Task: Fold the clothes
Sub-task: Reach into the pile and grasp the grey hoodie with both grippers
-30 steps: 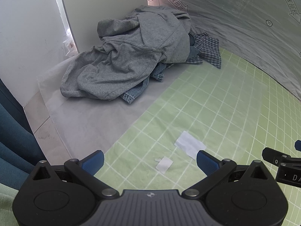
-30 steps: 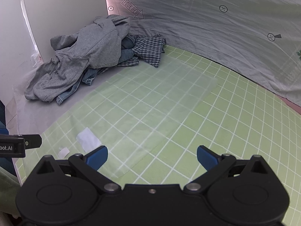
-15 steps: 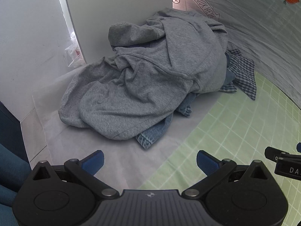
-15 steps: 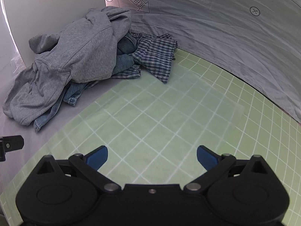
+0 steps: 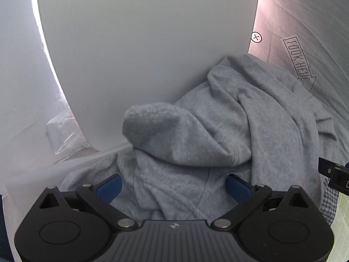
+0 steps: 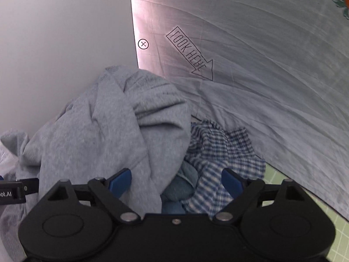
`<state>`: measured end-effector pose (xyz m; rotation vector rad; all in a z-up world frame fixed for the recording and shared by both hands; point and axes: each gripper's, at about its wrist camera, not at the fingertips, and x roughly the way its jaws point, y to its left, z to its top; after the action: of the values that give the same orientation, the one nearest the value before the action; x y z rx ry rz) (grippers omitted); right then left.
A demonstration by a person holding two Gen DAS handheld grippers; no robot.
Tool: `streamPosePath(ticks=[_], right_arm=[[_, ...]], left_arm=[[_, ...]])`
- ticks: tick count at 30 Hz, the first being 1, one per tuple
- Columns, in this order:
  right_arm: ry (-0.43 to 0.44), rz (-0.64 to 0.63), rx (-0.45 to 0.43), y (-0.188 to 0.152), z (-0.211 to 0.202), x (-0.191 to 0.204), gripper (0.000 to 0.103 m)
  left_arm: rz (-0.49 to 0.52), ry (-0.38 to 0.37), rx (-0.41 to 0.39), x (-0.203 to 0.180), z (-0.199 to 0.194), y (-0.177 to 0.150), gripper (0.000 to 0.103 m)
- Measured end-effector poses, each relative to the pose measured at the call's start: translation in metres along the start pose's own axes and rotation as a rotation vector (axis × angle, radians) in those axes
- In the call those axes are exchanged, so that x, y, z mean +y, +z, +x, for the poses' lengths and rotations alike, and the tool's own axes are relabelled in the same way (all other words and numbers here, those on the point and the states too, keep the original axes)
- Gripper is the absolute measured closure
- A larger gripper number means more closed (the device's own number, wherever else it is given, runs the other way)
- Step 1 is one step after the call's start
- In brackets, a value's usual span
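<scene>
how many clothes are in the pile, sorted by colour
grey: 1, the grey sweatshirt on top
blue denim: 1, the denim garment tucked under it
blue and white check: 1, the checked shirt beside it
total: 3 garments showing; more could be hidden under the sweatshirt

i read "look here" inside an arrow printed on the grey backdrop sheet (image 6: 250, 69), a circled x mark (image 6: 143, 43) beside it, and "ot.ai" on the left gripper's label (image 6: 5, 194).
</scene>
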<state>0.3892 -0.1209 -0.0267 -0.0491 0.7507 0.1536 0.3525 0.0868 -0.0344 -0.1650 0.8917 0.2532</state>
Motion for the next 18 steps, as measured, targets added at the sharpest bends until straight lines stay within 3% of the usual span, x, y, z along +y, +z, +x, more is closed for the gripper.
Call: streamPosePath(ticks=[1, 4, 5, 6, 7, 8, 9, 13, 18], right_arm=[[0.003, 0.006, -0.005, 0.007, 0.008, 0.0, 0.018], [0.054, 0.041, -0.01, 0.013, 0.022, -0.006, 0.032], [0.069, 0.043, -0.016, 0.014, 0.023, -0.006, 0.057], [0.072, 0.033, -0.027, 0.014, 0.022, -0.005, 0.073], [0.075, 0.023, -0.037, 0.014, 0.022, -0.003, 0.078], [0.071, 0.009, -0.05, 0.013, 0.019, -0.001, 0.09], [0.056, -0.009, -0.066, 0.009, 0.012, 0.002, 0.093], [-0.001, -0.042, -0.131, -0.006, -0.02, 0.006, 0.094], [-0.032, 0.035, -0.178, -0.036, -0.076, -0.011, 0.095]], left_arm=[[-0.003, -0.02, -0.005, 0.0, 0.003, 0.003, 0.027], [-0.027, -0.064, -0.008, 0.002, 0.005, 0.005, 0.051], [-0.023, -0.056, -0.016, 0.002, 0.003, 0.003, 0.06], [-0.019, -0.048, -0.024, 0.002, 0.001, 0.001, 0.073], [-0.014, -0.039, -0.032, 0.003, -0.001, -0.001, 0.089], [-0.01, -0.031, -0.04, 0.003, -0.004, -0.003, 0.089], [-0.006, -0.022, -0.048, 0.003, -0.006, -0.005, 0.089], [-0.005, -0.037, -0.077, 0.009, -0.029, -0.012, 0.092], [0.002, -0.086, -0.102, 0.012, -0.072, -0.034, 0.092]])
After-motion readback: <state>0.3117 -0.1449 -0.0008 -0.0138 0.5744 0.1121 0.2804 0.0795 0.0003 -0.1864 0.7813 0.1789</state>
